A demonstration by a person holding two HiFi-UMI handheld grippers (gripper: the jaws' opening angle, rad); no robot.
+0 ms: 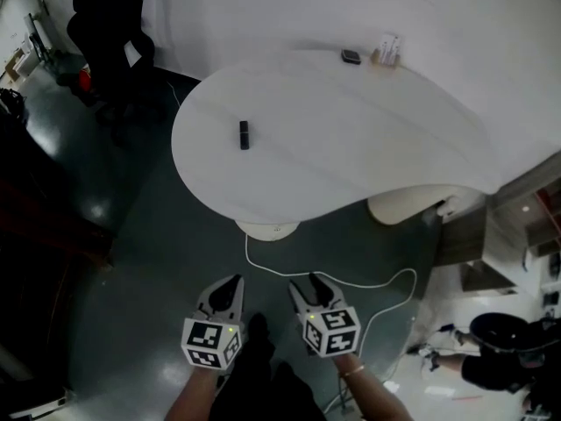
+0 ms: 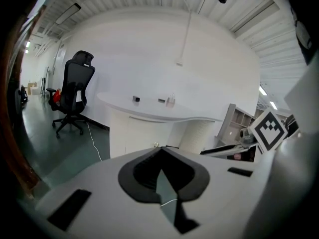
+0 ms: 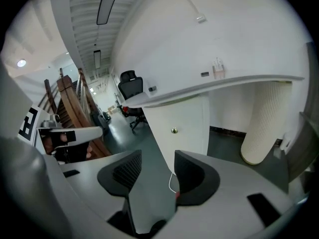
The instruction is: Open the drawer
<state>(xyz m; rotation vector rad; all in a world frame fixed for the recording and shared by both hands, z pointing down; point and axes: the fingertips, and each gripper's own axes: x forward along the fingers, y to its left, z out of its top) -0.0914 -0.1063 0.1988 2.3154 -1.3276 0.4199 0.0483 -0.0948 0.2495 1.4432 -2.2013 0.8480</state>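
The drawer front (image 3: 182, 121) is a white panel under the curved white tabletop (image 3: 209, 86), with a small brass knob (image 3: 174, 130). In the right gripper view it stands well ahead of my right gripper (image 3: 154, 158), which is open with nothing between its dark pads. My left gripper (image 2: 160, 151) is shut on nothing and faces the same white cabinet (image 2: 134, 131) from a distance. The head view shows both grippers, left (image 1: 232, 281) and right (image 1: 309, 280), low over the dark floor, short of the tabletop (image 1: 351, 139). From there the tabletop hides the drawer.
On the tabletop lie a small black bar (image 1: 244, 134), a dark flat object (image 1: 351, 56) and a small clear holder (image 1: 387, 50). A black office chair (image 1: 110, 24) stands at the far left. A white cable (image 1: 351, 281) runs over the floor, near a ribbed white column (image 3: 266, 121).
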